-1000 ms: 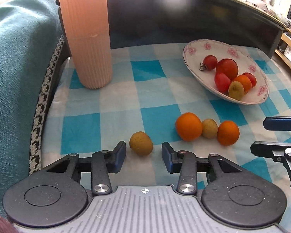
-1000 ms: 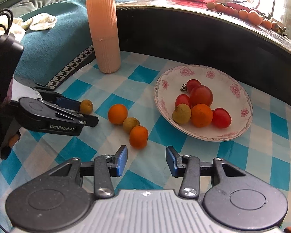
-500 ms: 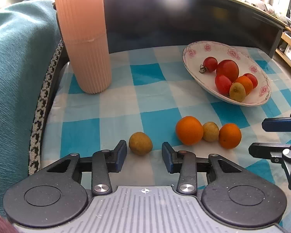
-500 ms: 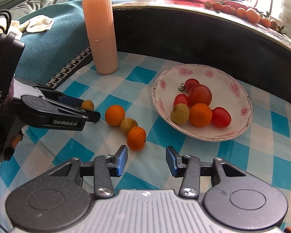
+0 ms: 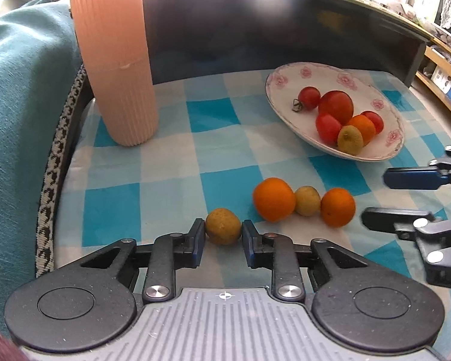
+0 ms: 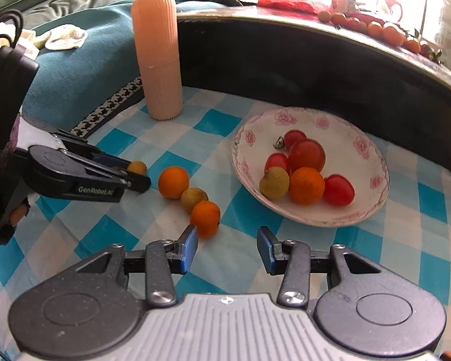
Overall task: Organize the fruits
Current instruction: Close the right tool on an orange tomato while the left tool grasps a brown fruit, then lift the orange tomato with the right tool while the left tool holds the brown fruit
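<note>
While most of the fruit is already sitting in the floral plate point(image 5: 339, 73), the left gripper point(image 5: 222, 237) is closing in on a loose yellow-green fruit point(image 5: 223, 226) on the checked cloth point(image 5: 165, 162).

Standing at the far left of the cloth, the ribbed pink cylinder point(image 5: 114, 54) is taking no part, and the plate beyond is holding tomatoes, an orange and one yellow-green fruit. Between plate and grippers, three loose fruits are lying in a touching row point(image 6: 192, 197): orange, yellow-green, orange. The left gripper's blue pads are bracketing the lone fruit, seemingly touching both sides, though a firm clench is not certain. The right gripper point(image 6: 227, 248) is hanging spread and empty, with the nearest orange point(image 6: 205, 218) just by its left finger. Judging by this, the pick step is under way; next comes squeezing gently, lifting clear, and carrying to the plate without knocking the row.
</note>
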A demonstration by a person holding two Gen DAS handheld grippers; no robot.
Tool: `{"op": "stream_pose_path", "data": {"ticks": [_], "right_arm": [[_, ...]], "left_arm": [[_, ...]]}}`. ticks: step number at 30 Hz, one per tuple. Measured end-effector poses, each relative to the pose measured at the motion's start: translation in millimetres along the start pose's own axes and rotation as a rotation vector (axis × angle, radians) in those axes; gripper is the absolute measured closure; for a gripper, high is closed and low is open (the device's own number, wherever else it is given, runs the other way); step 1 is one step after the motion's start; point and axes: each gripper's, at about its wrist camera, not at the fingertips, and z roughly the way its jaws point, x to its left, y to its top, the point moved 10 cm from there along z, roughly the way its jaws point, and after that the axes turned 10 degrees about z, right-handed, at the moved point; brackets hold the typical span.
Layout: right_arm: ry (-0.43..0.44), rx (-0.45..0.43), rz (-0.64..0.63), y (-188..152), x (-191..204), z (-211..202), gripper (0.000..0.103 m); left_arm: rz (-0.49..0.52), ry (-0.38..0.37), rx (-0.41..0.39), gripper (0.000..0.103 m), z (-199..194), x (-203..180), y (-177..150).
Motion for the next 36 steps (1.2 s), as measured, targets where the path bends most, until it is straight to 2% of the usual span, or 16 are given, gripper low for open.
{"op": "stream_pose_path", "data": {"ticks": [8,13,15,17,19,26,29,36], "right_arm": [[0.041,0.006,-0.019,4,13,16,0.045],[0.025,0.043,-0.021,2,15,39,0.045],[0.01,0.054,-0.027,0,12,42,0.048],[0.011,0.069,-0.016,-3,10,42,0.059],[0.006,0.071,0.002,-4,7,38,0.063],[-0.018,0.082,-0.005,-9,4,9,0.064],[-0.029,0.092,-0.039,-18,4,-9,0.064],[-0.05,0.139,-0.026,-49,-8,-42,0.064]], "left_arm": [[0.01,-0.027,0.016,0.069,-6,-4,-4],[0.024,-0.04,0.027,0.068,-3,-10,-7],[0.024,-0.047,0.029,0.068,-3,-12,-8],[0.033,-0.041,0.028,0.068,-3,-13,-10],[0.035,-0.051,0.029,0.068,-5,-17,-11],[0.062,-0.073,0.02,0.068,-25,-33,-17],[0.083,-0.072,0.02,0.067,-31,-42,-20],[0.083,-0.053,0.047,0.064,-23,-47,-24]]}}
